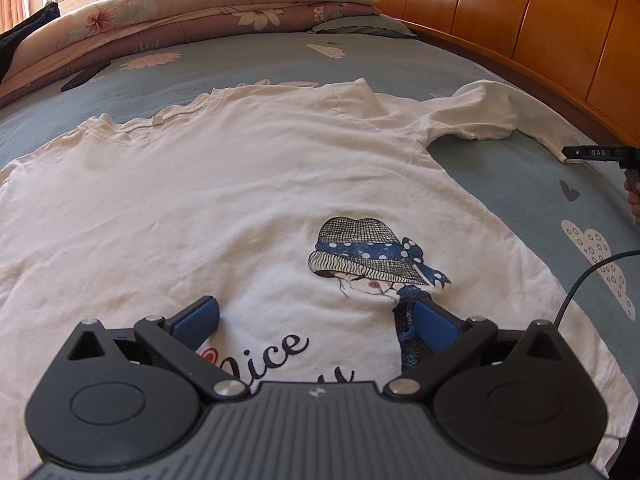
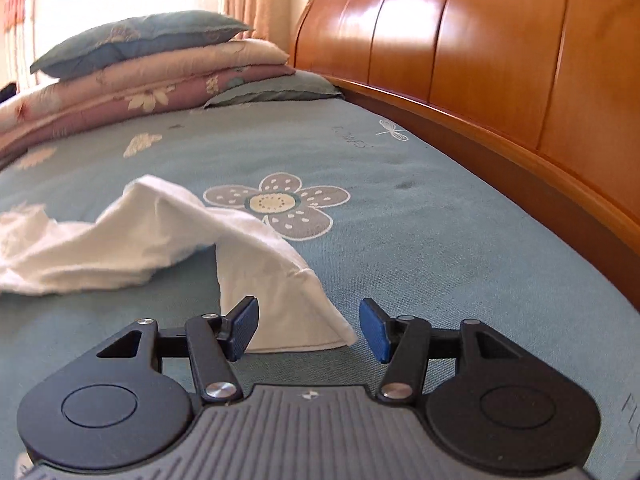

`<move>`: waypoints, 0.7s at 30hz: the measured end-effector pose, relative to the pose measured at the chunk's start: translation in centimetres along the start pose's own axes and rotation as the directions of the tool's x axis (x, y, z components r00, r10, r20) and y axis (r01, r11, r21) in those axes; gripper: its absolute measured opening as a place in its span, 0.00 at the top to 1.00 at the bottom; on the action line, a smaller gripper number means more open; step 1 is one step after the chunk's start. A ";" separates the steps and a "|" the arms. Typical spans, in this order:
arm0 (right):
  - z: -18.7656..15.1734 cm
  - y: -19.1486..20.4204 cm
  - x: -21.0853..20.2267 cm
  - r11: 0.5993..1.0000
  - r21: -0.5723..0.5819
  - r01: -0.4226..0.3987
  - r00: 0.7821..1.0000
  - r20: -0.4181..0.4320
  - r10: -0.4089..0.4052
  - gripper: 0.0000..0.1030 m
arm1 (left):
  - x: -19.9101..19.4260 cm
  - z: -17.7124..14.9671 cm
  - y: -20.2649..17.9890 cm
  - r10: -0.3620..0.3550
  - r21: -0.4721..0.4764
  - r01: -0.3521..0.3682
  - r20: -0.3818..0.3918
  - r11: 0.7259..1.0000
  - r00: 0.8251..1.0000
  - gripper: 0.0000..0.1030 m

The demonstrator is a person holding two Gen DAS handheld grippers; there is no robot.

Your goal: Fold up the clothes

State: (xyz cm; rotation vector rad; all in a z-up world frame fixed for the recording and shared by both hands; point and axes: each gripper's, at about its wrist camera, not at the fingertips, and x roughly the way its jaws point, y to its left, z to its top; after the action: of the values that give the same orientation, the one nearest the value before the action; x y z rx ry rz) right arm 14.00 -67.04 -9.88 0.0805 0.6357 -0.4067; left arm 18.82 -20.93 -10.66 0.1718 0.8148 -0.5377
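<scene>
A white T-shirt [image 1: 224, 184] with a print of a girl in a hat lies flat, front up, on the blue bedsheet [image 1: 520, 192]. My left gripper [image 1: 316, 320] is open and hovers low over the shirt's lower front, holding nothing. The shirt's right sleeve [image 2: 168, 236] lies rumpled toward the headboard. My right gripper [image 2: 308, 330] is open with the sleeve's cuff edge [image 2: 304, 332] between its blue pads, and it also shows in the left wrist view [image 1: 568, 154] at the sleeve's end.
A wooden headboard [image 2: 480, 60] runs along the right side. Folded quilts and pillows [image 1: 224, 8] are stacked at the far end. A dark phone [image 1: 84, 77] lies on the sheet near the quilts. A black cable [image 1: 580, 280] hangs at right.
</scene>
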 end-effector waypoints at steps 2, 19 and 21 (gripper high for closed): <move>-0.3 -0.4 0.7 1.000 -0.016 -0.026 1.000 0.000 0.026 0.56 | 0.0 0.1 0.0 -0.001 -0.005 0.001 -0.004 1.000 1.000 0.00; 11.3 -8.5 5.0 0.916 0.348 -0.202 0.979 0.077 0.187 0.93 | 0.4 0.7 0.2 0.013 -0.037 -0.013 -0.011 0.999 1.000 0.00; 11.9 -8.3 6.3 0.927 0.349 -0.138 0.990 0.045 0.130 0.86 | 0.5 0.7 0.2 0.016 -0.033 -0.017 -0.010 0.999 1.000 0.00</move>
State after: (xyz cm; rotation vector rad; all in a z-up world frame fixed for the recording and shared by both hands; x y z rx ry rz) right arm 22.01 -79.13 -3.66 0.4588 0.5268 -0.3843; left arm 19.66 -21.21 -10.58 0.1510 0.8308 -0.5080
